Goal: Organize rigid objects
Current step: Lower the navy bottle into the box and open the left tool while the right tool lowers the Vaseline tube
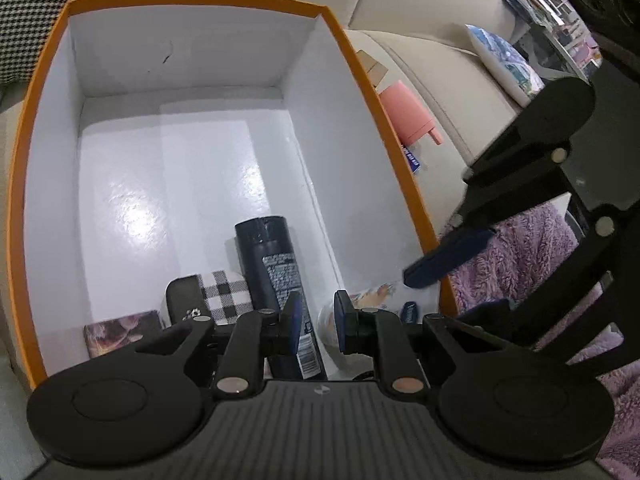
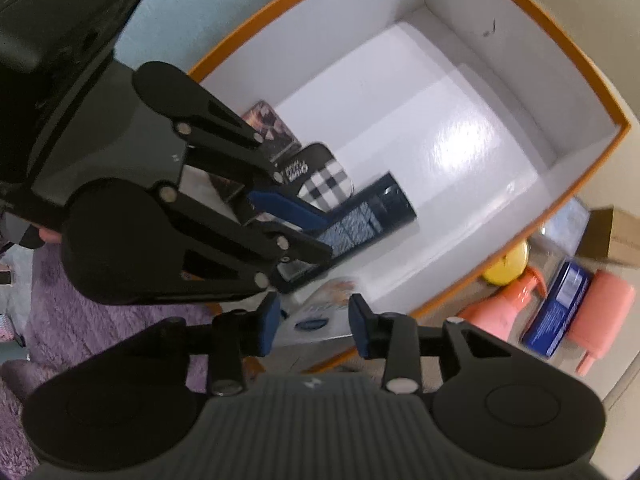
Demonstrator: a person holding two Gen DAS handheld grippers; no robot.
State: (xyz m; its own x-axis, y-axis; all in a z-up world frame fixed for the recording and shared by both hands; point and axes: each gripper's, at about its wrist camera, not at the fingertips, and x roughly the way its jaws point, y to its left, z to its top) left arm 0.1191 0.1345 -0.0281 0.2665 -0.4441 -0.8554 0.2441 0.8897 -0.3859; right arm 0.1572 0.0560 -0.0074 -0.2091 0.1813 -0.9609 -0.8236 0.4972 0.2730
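An orange-rimmed white box (image 1: 24, 184) (image 2: 624, 128) sits on a beige sofa. Along its near end lie a dark spray can (image 1: 266, 256) (image 2: 372, 208), a black-and-white checked case (image 1: 222, 294) (image 2: 324, 184), a small picture box (image 1: 120, 330) (image 2: 268, 120) and a white floral jar (image 1: 376, 298) (image 2: 332, 300). My left gripper (image 1: 316, 320) (image 2: 292, 216) is open and empty above the can. My right gripper (image 2: 314, 322) (image 1: 440, 256) is open and empty over the floral jar at the box's corner.
Beside the box on the sofa lie pink bottles (image 1: 404, 114) (image 2: 600, 312), a blue box (image 2: 558, 308), a yellow round item (image 2: 506, 266) and a brown carton (image 2: 616, 236). A purple fuzzy blanket (image 1: 532, 248) (image 2: 80, 320) lies nearby. A houndstooth cushion (image 1: 36, 8) is behind the box.
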